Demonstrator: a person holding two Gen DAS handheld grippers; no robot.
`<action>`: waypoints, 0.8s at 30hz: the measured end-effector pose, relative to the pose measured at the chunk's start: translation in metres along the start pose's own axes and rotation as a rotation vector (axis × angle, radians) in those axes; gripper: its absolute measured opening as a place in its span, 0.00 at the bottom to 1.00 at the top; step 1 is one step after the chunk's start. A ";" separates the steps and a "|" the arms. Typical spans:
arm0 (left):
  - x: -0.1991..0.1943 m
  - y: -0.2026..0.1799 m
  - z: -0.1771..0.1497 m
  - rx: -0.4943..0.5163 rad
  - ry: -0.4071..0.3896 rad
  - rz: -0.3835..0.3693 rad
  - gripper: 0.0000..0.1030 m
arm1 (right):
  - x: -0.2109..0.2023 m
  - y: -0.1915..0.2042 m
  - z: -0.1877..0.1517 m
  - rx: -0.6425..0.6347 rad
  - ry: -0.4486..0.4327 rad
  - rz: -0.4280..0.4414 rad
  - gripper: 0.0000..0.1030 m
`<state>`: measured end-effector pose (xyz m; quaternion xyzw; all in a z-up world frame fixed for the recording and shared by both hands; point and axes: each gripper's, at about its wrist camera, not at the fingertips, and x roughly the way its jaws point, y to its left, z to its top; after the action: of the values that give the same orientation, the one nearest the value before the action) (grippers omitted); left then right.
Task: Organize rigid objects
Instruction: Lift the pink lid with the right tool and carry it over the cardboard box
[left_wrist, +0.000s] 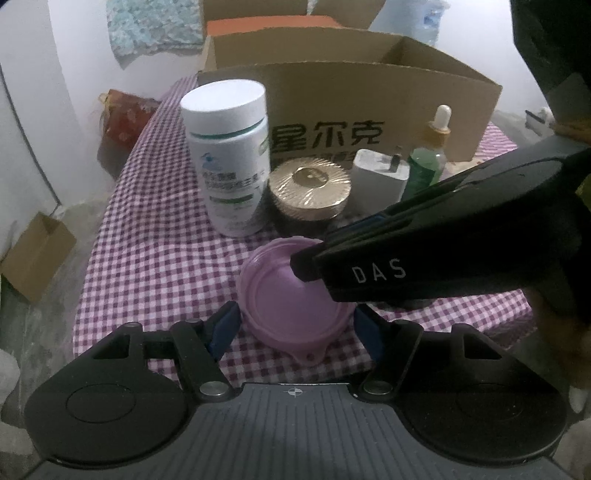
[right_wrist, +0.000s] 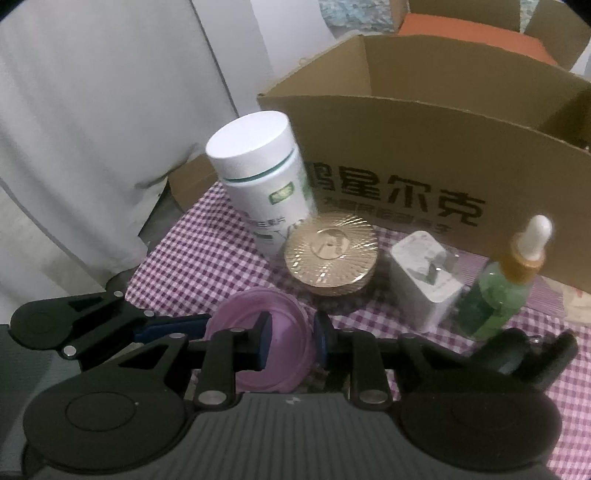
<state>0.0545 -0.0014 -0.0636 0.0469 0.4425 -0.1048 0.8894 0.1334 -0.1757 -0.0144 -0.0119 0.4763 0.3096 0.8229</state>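
Note:
A round purple plastic lid lies tilted near the front edge of the checked tablecloth. My left gripper has a blue pad on each side of the lid, gripping it across its width. My right gripper comes in from the right and is shut on the lid's far rim; its black body crosses the left wrist view. Behind stand a white supplement bottle, a gold-lidded round tin, a white charger and a green dropper bottle.
An open cardboard box with printed characters stands behind the row of objects. Another box with an orange item is further back. The table's left edge drops to a floor with a small carton.

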 end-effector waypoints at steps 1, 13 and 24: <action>0.000 0.002 0.000 -0.005 0.004 0.001 0.68 | 0.001 0.001 0.000 -0.002 0.001 0.003 0.26; 0.006 0.007 0.003 -0.031 0.018 0.015 0.68 | 0.011 0.002 0.002 0.000 0.014 0.010 0.25; -0.001 0.008 0.004 -0.042 0.003 0.028 0.67 | 0.011 0.000 0.000 0.008 0.002 0.001 0.10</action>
<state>0.0585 0.0064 -0.0607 0.0348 0.4450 -0.0829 0.8910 0.1373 -0.1705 -0.0234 -0.0089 0.4785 0.3082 0.8222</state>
